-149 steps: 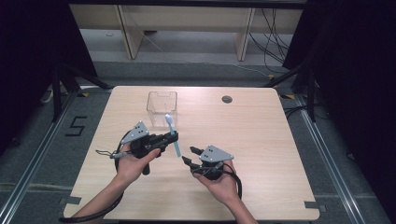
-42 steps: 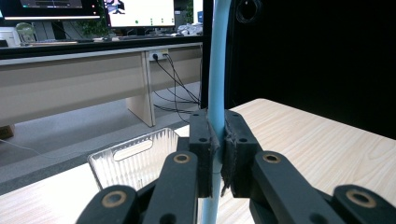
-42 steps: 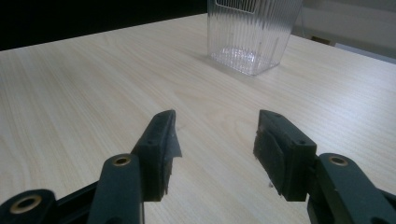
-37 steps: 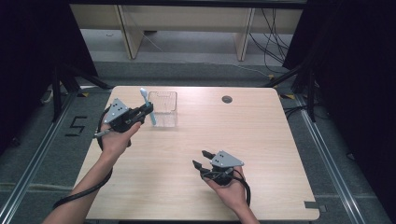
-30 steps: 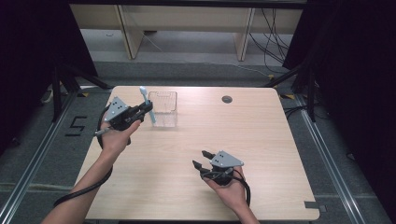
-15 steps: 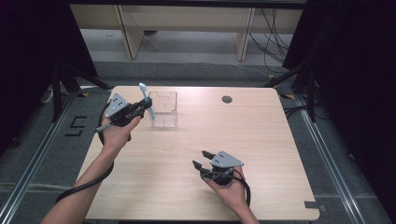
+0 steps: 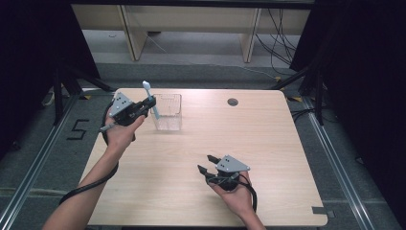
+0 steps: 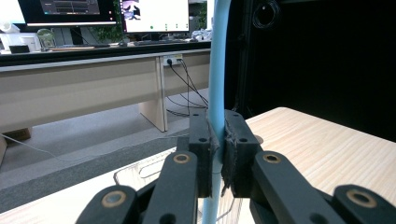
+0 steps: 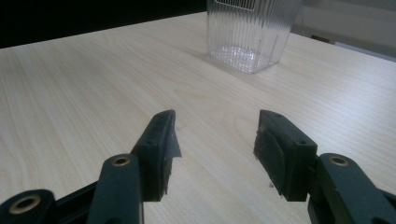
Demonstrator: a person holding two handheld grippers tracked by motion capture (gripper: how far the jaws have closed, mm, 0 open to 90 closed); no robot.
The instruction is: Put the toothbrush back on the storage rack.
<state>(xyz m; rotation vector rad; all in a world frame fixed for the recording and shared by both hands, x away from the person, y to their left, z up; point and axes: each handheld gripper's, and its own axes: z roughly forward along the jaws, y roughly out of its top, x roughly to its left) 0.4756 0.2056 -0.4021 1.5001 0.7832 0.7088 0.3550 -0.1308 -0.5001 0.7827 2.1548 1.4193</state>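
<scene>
Lifted slightly since half a second ago: left gripper, clamped on upright light-blue toothbrush just left of clear plastic container. Right gripper unmoved, jaws apart, low over wooden table.

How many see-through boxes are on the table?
1. The clear box stands at the table's far left part, beside the left claw holding a blue toothbrush.

Desk at frame centre. Container on its upper-left part; left tool just left of it, toothbrush upright at the container's left rim. Right tool lower centre, well apart. Hole upper centre.
</scene>
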